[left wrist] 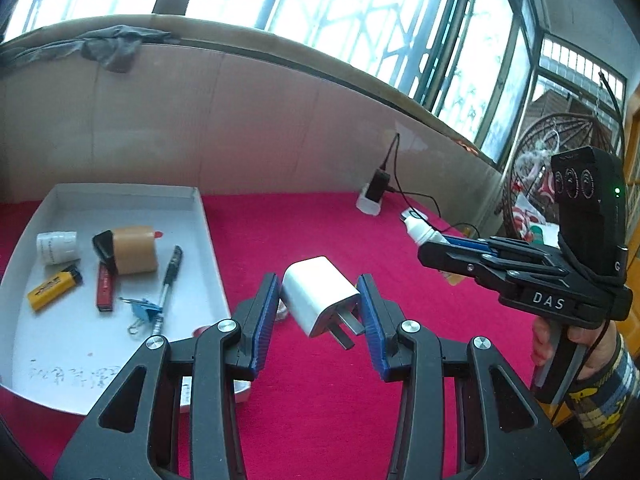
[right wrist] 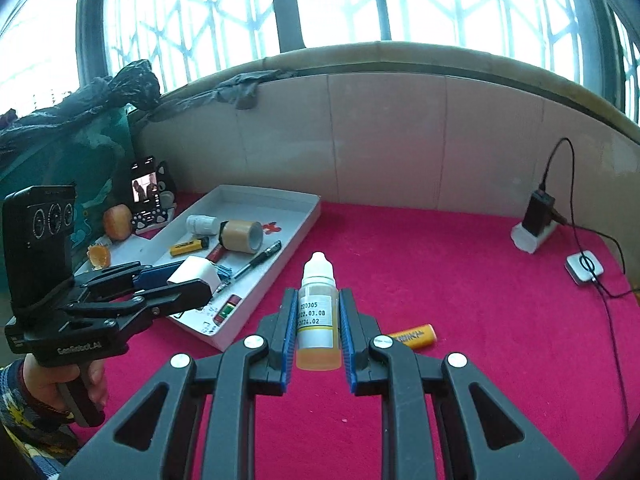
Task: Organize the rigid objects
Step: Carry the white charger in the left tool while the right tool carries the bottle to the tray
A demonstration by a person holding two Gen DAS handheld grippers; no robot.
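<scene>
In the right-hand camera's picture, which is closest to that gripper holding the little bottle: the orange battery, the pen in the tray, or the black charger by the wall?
1. Orange battery: on the red cloth just right of the right gripper.
2. Pen: in the white tray, ahead and left.
3. Black charger: far right, by the wall.

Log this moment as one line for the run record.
left hand-held gripper: shut on charger | right hand-held gripper: shut on dropper bottle | tray: partly filled
</scene>
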